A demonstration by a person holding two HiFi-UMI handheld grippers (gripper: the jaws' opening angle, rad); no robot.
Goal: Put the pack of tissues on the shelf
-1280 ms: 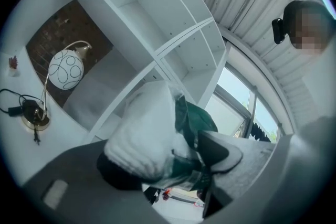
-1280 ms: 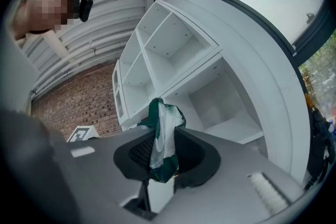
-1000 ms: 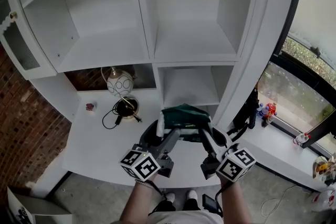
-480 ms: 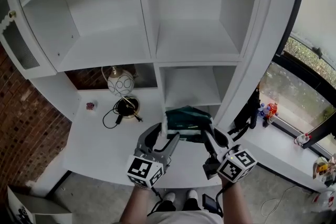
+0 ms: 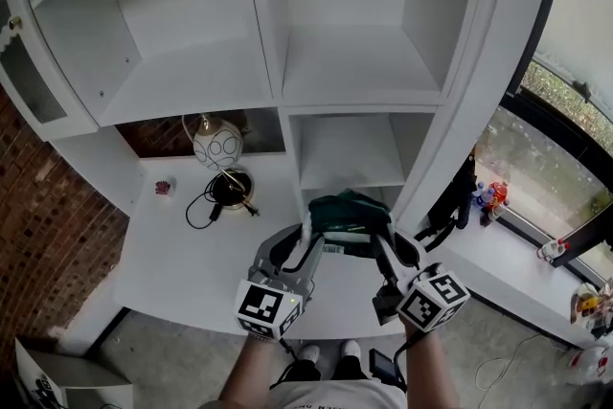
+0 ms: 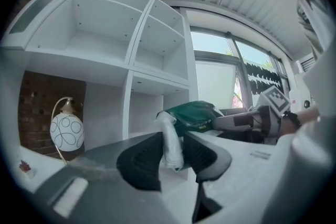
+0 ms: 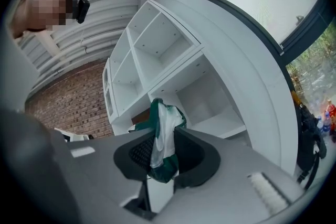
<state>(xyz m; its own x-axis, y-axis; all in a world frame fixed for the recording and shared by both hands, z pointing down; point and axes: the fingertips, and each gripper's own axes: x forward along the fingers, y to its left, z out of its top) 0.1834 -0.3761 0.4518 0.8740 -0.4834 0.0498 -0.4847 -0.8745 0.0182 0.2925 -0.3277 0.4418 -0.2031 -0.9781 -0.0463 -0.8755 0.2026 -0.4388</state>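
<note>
The pack of tissues (image 5: 347, 211) hangs above the desk (image 5: 177, 254), stretched between the two grippers and just in front of the small lower compartment (image 5: 350, 170) of the white shelf (image 5: 268, 62). The right gripper (image 7: 160, 152) is clenched on the pack's green-and-white end. The left gripper (image 6: 176, 149) has just been closing its jaws, and the white, crimped end of the pack now sits pinched between its pads. Both grips are on thin wrapper rather than on the body of the pack, so the load is likely to sag and swing. The lift should be slow, with both hands level and moving together, so neither end is tugged free. The pack looks a snug fit for the opening ahead, so it is best entered square to the opening, clear of the side walls, and set fully down on the board. Only then should either gripper let go. The lamp (image 5: 218, 147) stands well off to the left and is no obstacle.
</note>
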